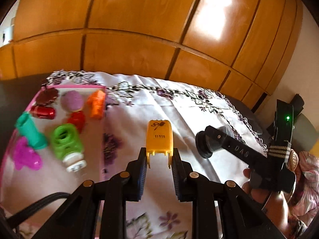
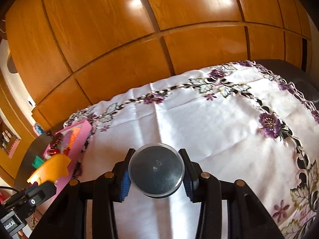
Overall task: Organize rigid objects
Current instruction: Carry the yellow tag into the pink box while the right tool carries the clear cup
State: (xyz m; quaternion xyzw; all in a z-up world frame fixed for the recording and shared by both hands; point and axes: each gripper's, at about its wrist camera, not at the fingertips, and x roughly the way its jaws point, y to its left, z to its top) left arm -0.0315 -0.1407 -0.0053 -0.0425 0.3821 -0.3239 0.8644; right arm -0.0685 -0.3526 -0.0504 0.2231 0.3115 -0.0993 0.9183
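Right of the pink tray [image 1: 79, 87], both your tools are loaded above the bench.

Your left tool [image 1: 159, 159] is clenched on the yellow cap [image 1: 159, 137], its long axis pointing away from you; the tray lies just to its left, so this hand is nearer. Your right tool [image 2: 156, 171] grips the round dark lid [image 2: 156, 172], well right of the tray. The green bottle [image 1: 66, 143] and orange piece [image 1: 96, 104] crowd the tray's near-right side.

Pink tray [image 1: 100, 139] near edge cut off by the frame; its toys blurred; magenta toy [image 1: 26, 155] unidentifiable.
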